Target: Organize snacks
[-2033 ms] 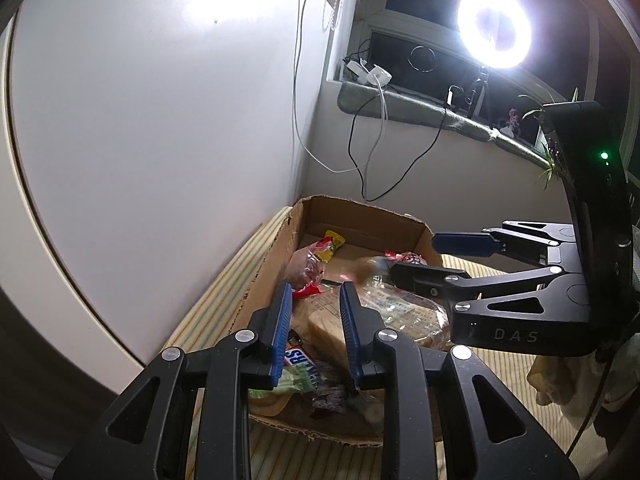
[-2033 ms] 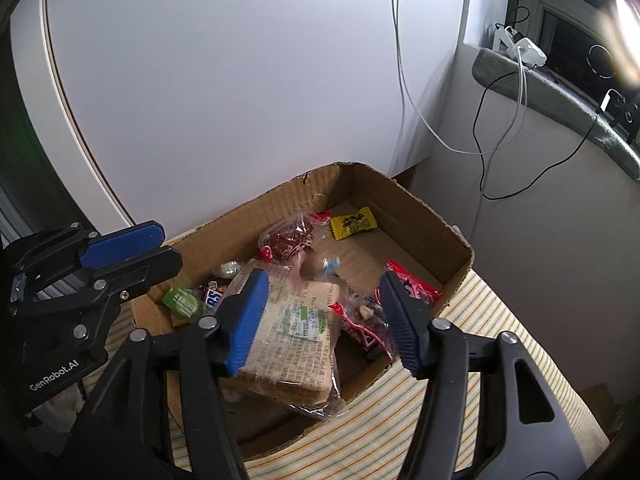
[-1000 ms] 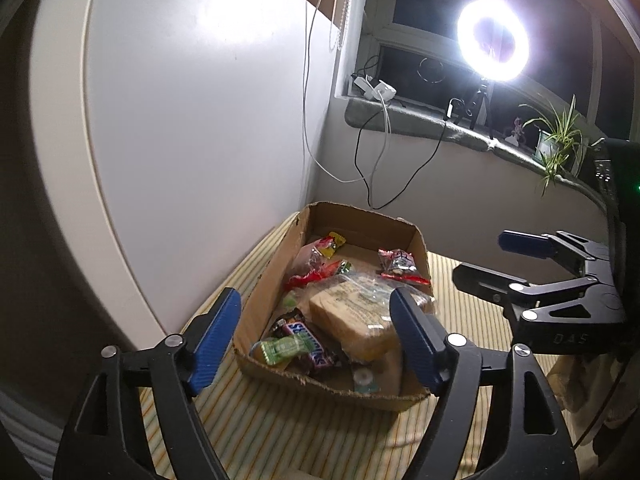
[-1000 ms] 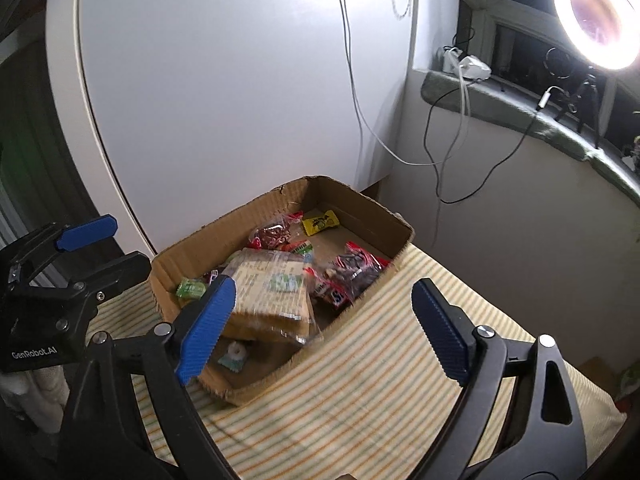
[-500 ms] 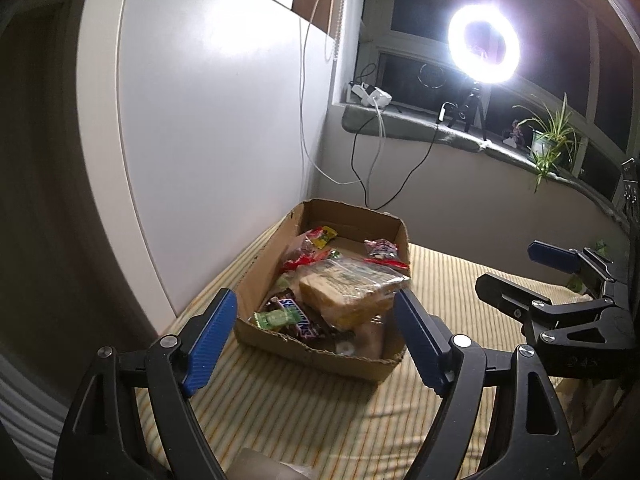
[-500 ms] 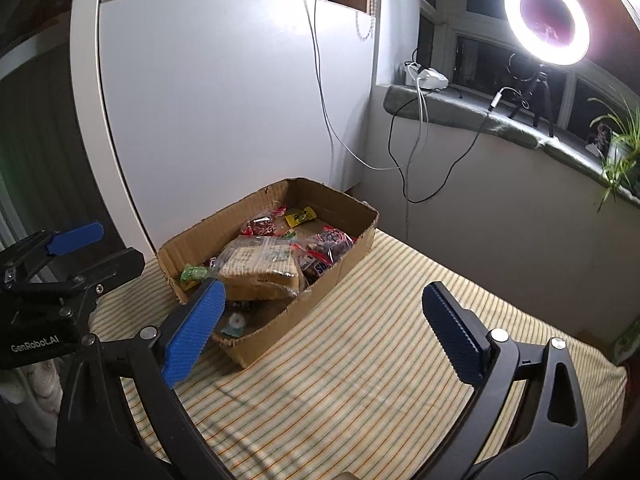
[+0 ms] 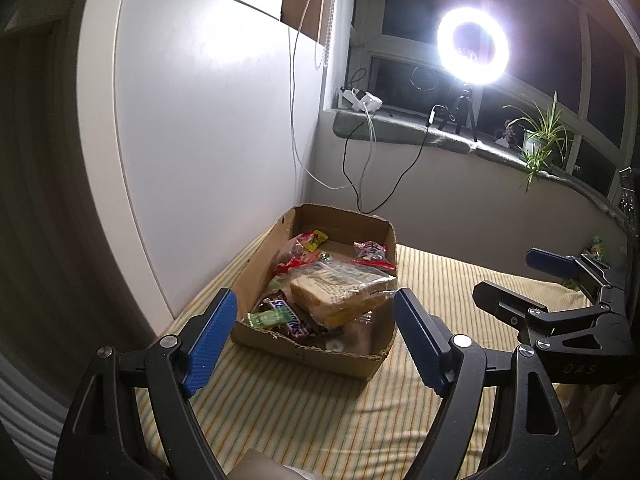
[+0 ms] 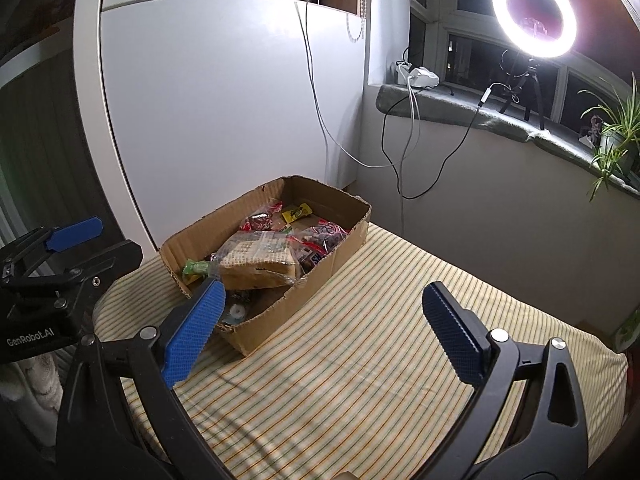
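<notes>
Two claws, left claw and right claw, both spread wide, holding nothing. Beyond, one cardboard box on the striped table; one bagged bread loaf atop several wrappers, lower ones hidden.

The black left gripper has white letters on its side that say "GenRobot.AI". The black right gripper says "DAS". The brown candy bar wrapper reads "SNICKERS".
</notes>
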`<state>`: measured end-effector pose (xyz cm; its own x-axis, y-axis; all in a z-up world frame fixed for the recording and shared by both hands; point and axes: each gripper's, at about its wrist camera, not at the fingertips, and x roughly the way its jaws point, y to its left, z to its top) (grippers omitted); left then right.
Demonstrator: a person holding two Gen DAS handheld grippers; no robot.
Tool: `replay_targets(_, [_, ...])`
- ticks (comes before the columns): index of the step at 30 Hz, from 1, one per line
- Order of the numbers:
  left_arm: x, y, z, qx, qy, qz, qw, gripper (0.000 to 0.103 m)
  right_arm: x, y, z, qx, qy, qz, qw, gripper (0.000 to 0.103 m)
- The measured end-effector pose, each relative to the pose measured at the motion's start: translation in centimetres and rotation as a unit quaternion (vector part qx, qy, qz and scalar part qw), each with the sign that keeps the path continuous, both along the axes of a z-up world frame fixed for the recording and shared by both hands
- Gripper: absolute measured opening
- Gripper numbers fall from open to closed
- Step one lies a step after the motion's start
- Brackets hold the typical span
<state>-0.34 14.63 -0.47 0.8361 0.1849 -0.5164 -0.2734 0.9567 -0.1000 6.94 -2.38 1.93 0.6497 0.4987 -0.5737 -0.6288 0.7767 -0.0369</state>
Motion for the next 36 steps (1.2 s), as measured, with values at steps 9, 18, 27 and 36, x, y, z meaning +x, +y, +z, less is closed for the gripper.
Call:
replay_targets(9, [-0.1, -0.4, 0.3, 0.003, -0.004, -0.003, 1.0000, 0.081, -0.4, -0.2, 0.1, 0.004, 0.003, 0.001, 1.000, 0.101])
replay_targets(18, [-0.5, -0.9, 0.4, 0.004, -0.006, -0.005, 1.0000, 0.081, -0.8, -0.2, 0.1, 0.002, 0.001, 0.000, 1.000, 0.101])
replay_targets(27, [-0.7, -1.2, 0.5, 0.006, -0.008, -0.005, 0.9999, 0.081, -1.1, -0.6, 0.2, 0.004, 0.001, -0.004, 1.000, 0.101])
replay_targets(36, [-0.7, -1.4, 0.5, 0.006, -0.007, -0.005, 0.9999, 0.081, -1.1, -0.7, -0.1, 0.005, 0.004, -0.005, 1.000, 0.101])
